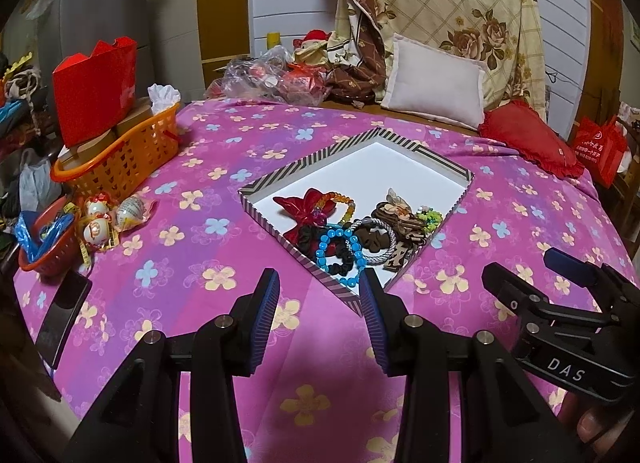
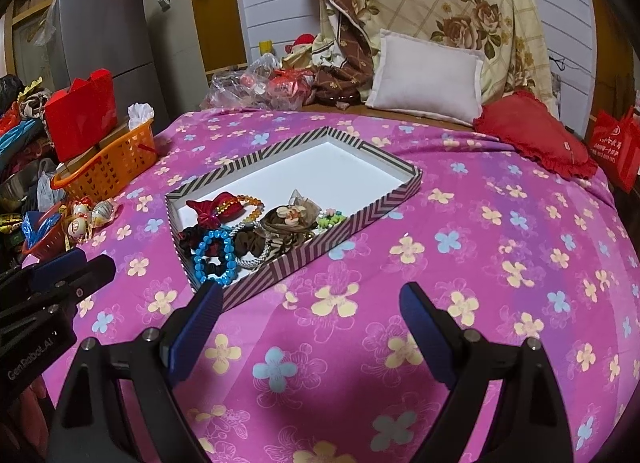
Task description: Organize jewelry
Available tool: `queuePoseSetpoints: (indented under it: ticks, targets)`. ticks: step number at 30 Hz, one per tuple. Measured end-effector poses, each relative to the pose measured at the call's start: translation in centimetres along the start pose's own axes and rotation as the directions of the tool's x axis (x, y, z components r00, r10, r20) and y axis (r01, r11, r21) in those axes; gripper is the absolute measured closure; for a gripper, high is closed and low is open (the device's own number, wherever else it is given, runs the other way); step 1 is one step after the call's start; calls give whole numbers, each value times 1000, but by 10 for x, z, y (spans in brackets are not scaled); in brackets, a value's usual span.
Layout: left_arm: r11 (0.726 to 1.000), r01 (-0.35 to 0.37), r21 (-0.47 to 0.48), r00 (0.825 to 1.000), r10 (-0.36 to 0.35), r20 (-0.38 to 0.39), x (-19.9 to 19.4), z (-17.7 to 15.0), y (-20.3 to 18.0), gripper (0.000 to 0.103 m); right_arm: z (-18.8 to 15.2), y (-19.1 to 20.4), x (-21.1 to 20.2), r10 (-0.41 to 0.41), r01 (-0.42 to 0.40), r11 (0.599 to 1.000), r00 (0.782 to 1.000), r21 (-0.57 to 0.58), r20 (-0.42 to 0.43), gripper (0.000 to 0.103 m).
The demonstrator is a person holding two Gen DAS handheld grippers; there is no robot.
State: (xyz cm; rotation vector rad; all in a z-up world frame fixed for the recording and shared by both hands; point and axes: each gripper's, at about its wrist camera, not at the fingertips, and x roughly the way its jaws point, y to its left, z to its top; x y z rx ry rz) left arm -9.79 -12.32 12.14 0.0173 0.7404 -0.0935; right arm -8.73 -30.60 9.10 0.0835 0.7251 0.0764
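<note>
Left wrist view. Nearest the lens: the left gripper [image 1: 318, 287], its blue-padded jaws set moderately apart with nothing between them, hovering over the pink flowered bedspread [image 1: 200, 231]. Just beyond the tips lay the near corner of the striped tray [image 1: 276, 231]; the right-hand pad overlapped the tray's near edge in the picture. At lower right the right gripper [image 1: 560, 267] showed from the side, its body marked "DAS"; its jaw gap could not be judged from here. In the tray's near end, heaped together: a blue bead bracelet [image 1: 326, 247], a silver woven bangle [image 1: 384, 251], a black scrunchie [image 1: 308, 237], a red bow [image 1: 306, 207], an amber bead bracelet [image 1: 344, 203], brown fabric pieces [image 1: 400, 215] and a green bead cluster [image 1: 430, 217]. The tray's far half was bare white. To the left: an orange basket [image 1: 124, 159] holding a red box [image 1: 96, 91], printing too blurred to read. Far right, a red bag [image 1: 596, 151] with white characters, illegible.

Right wrist view. Nearest: the right gripper [image 2: 310, 295], jaws spread wide, holding nothing, over the bedspread [image 2: 480, 263]. The tray [image 2: 304, 263] sat ahead and left, its near corner just beside the left-hand pad. The blue bead bracelet [image 2: 214, 259] lay closest to that pad, inside the tray. At lower left the left gripper's [image 2: 72, 267] body read "GenRobot.AI".
</note>
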Motion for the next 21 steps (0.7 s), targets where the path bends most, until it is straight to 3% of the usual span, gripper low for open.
queuePoseSetpoints:
  ticks: [21]
  targets:
    - [1000,6,24,1000,-6,18,0,-3,-7,73,-5,0,5,9,-9,1000,1000,8,-19,11]
